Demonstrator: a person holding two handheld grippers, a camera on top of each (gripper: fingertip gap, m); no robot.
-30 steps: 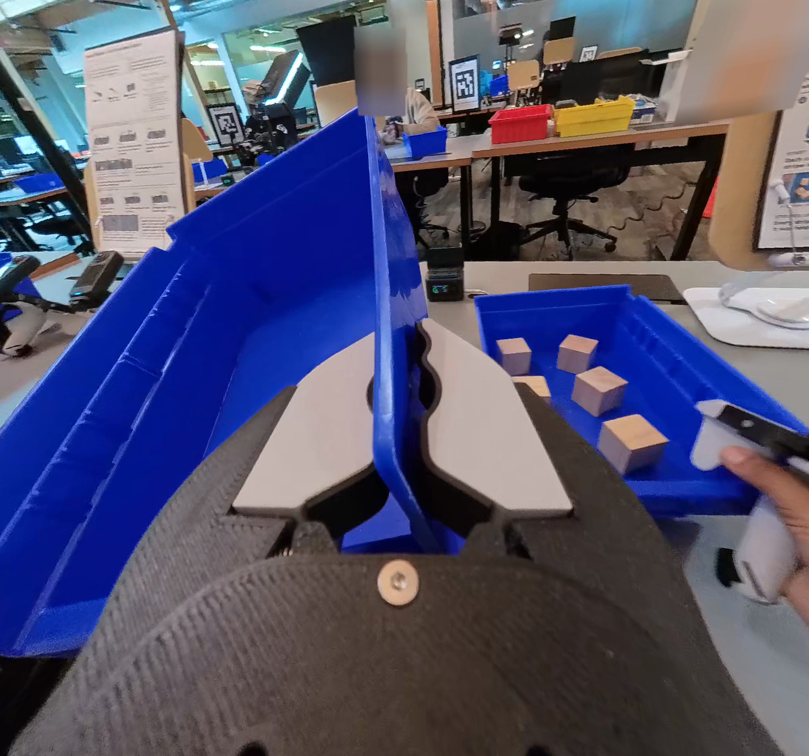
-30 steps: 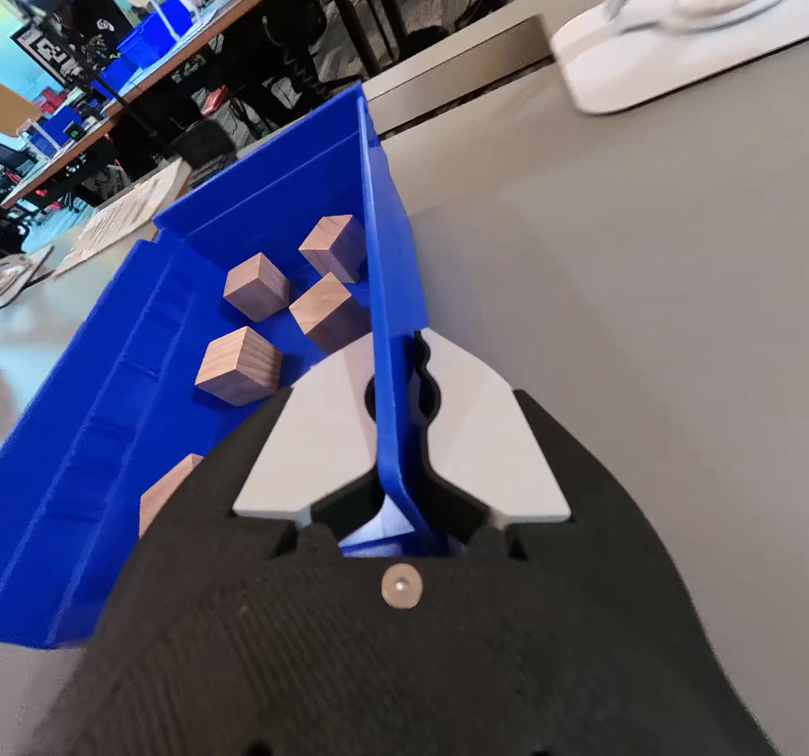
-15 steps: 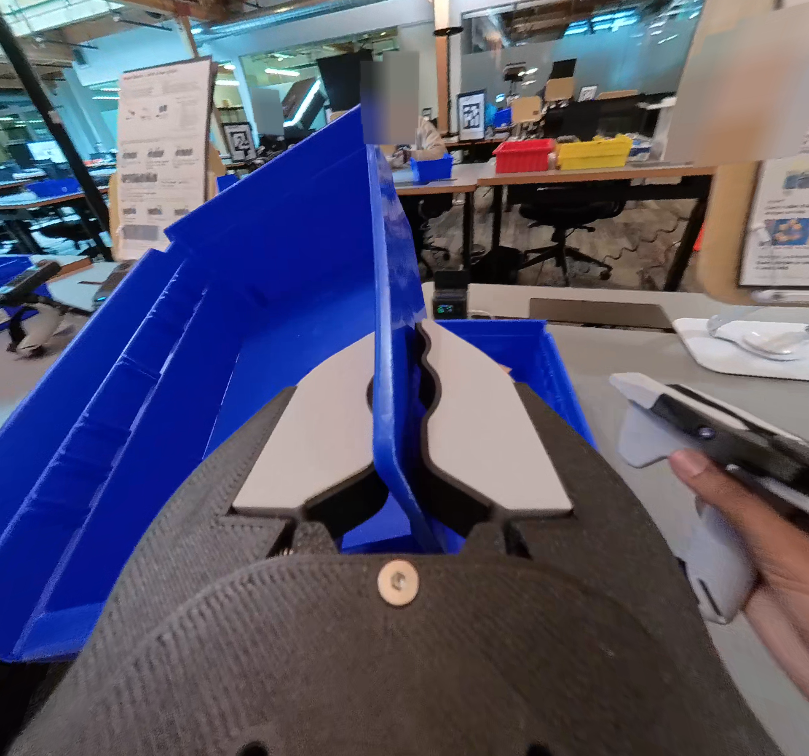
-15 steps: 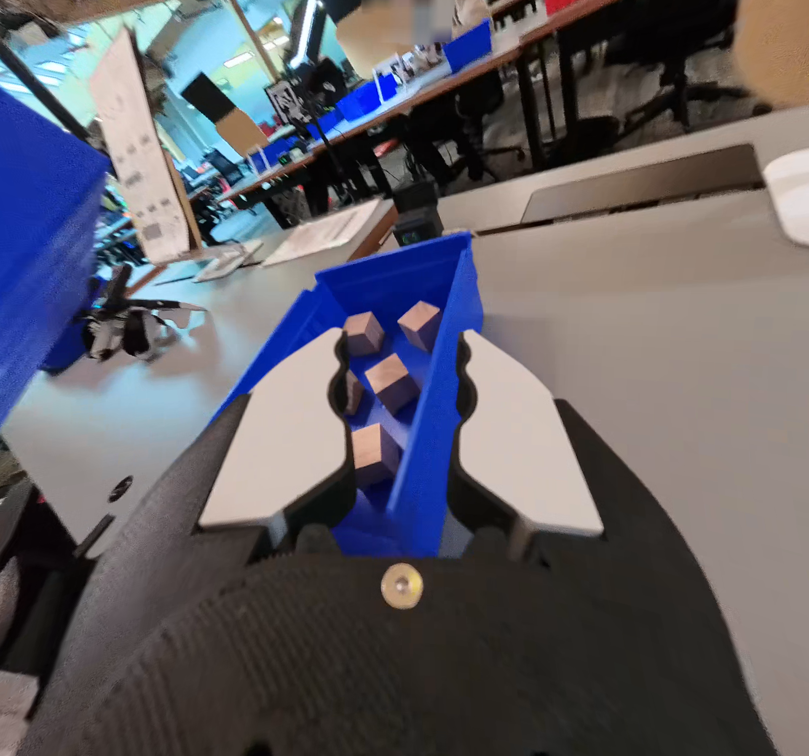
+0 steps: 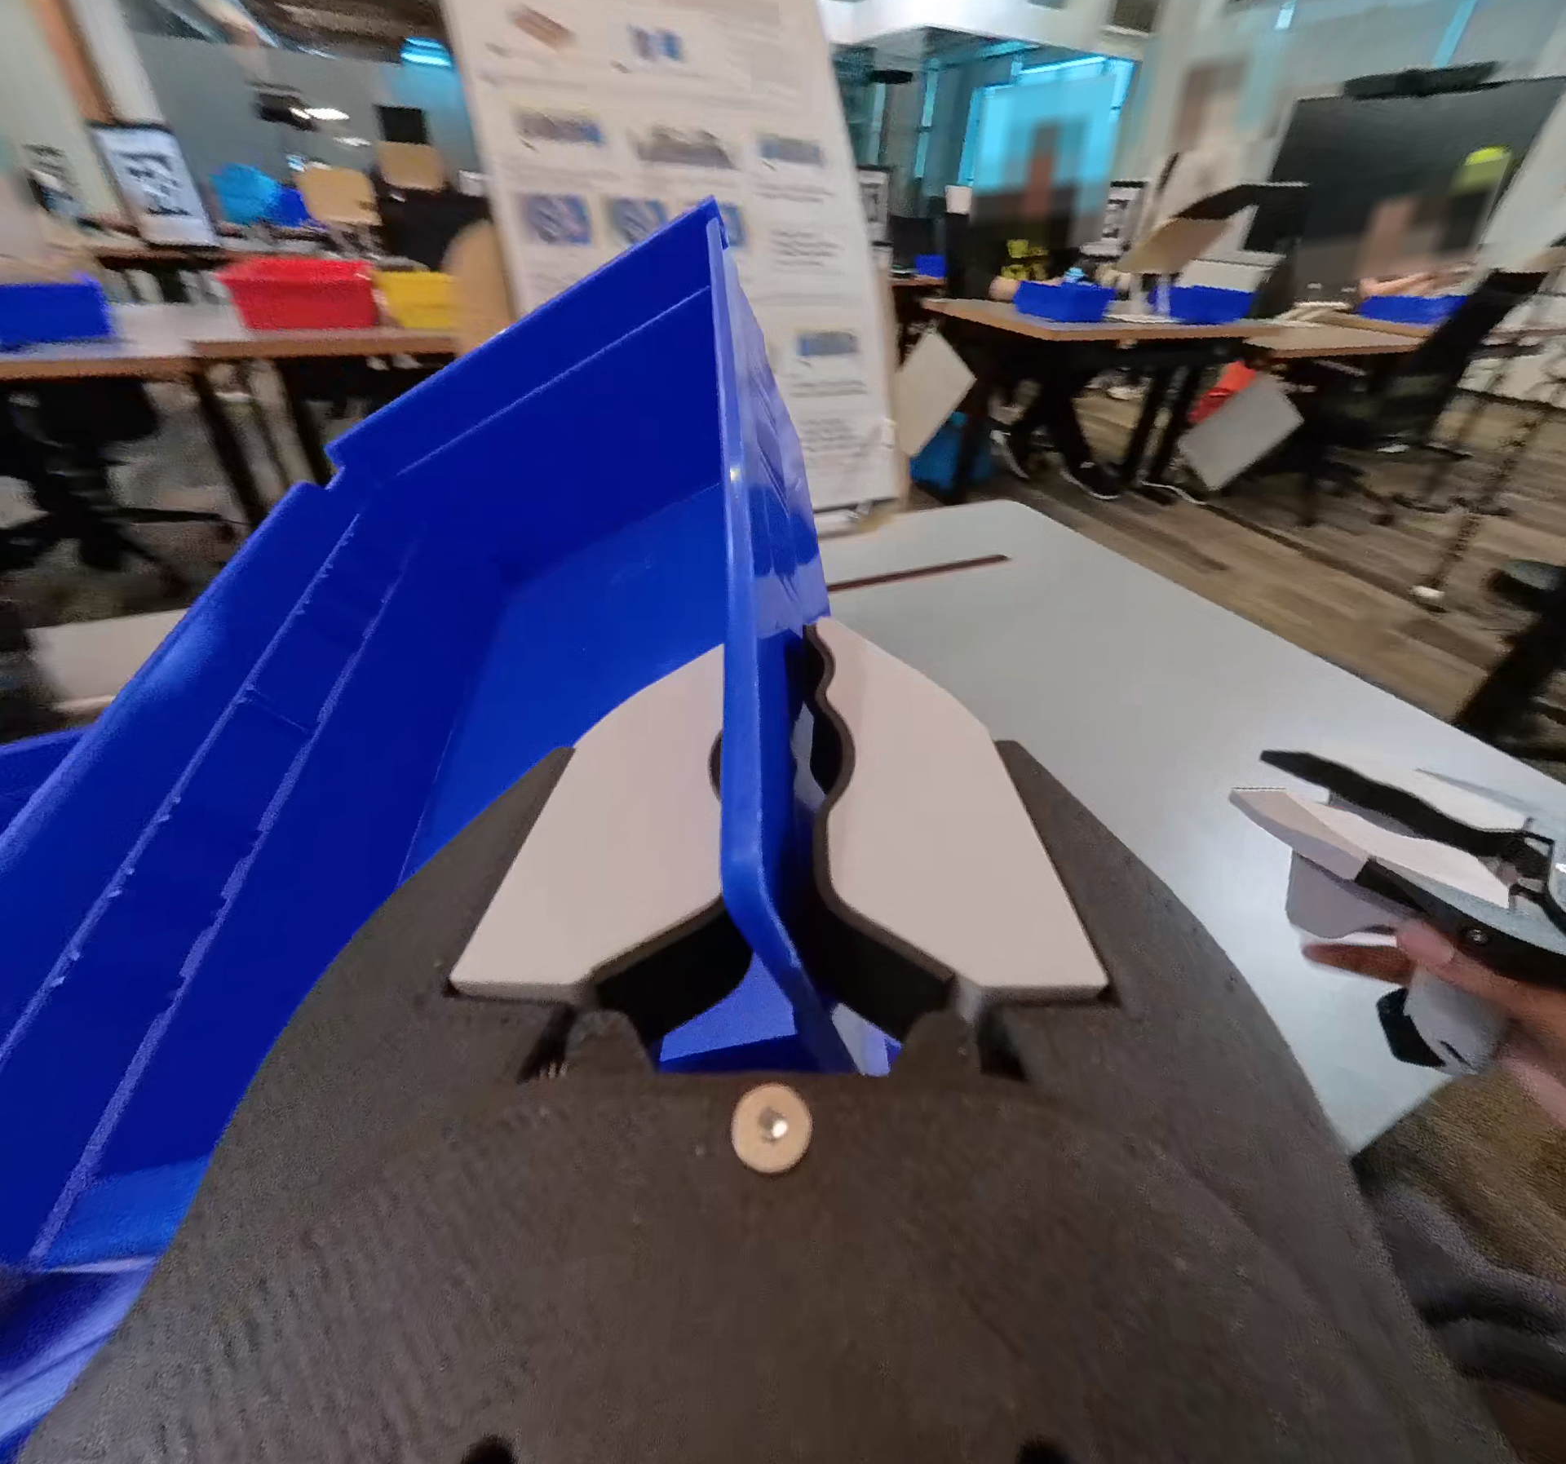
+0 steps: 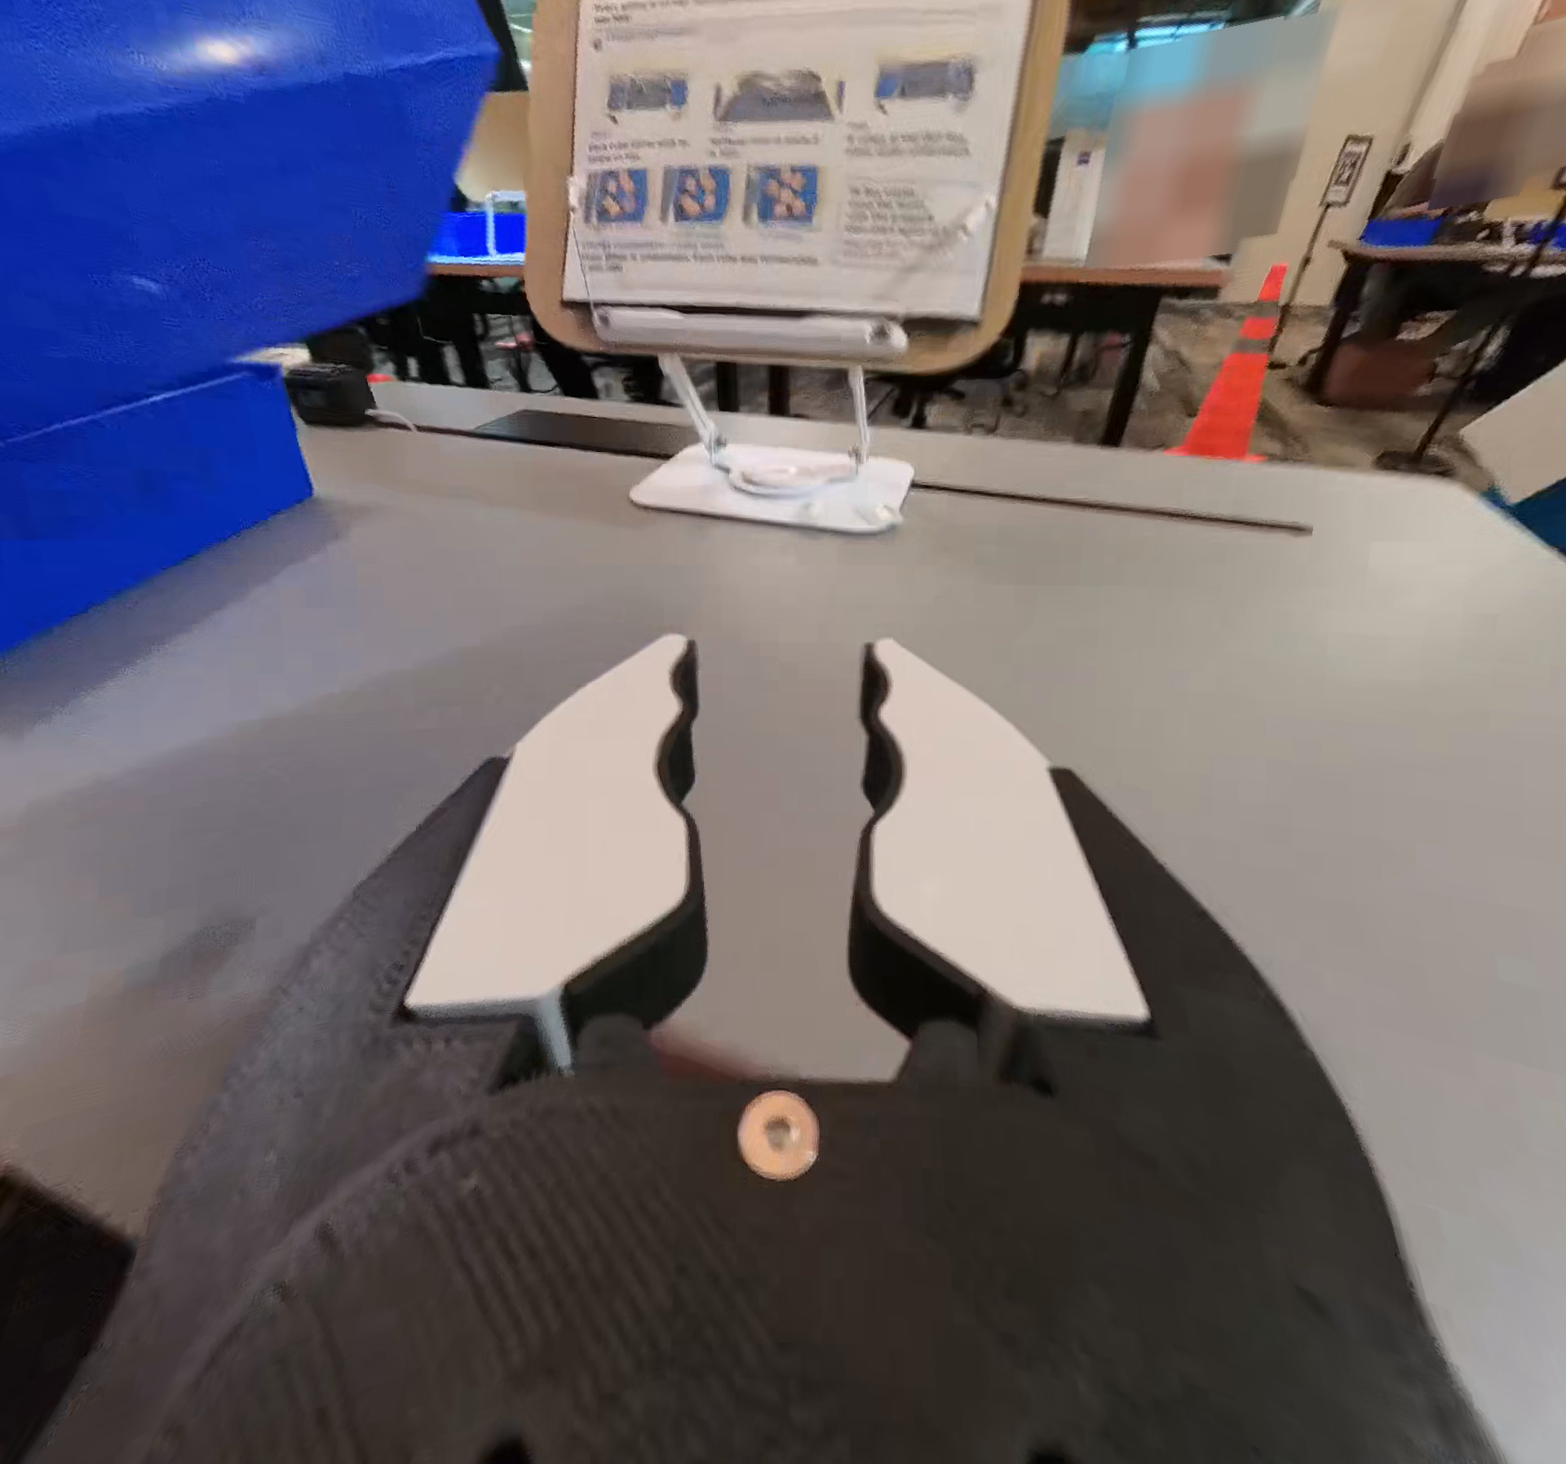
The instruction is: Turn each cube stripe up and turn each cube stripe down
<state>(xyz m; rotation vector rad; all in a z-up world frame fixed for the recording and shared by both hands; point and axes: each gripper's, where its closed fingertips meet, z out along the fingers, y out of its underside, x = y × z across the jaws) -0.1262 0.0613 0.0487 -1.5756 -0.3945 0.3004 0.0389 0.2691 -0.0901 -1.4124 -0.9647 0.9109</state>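
Two hand-held grippers: left (image 5: pixel 767 754) clamped on blue bin (image 5: pixel 424 661) wall, right (image 6: pixel 780 754) apart, empty, poster (image 6: pixel 780 93) txt blurred.

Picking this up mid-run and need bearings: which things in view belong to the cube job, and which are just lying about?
Job:
- empty blue bin, its wall clamped in the left claw
- right claw, open, holding nothing
- second blue bin at the table's left; no cubes visible now

Lying about:
- instruction sheet on stand
- small black device
- orange cone

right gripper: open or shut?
Open. The right gripper has bare grey table showing between its fingers, nothing held.
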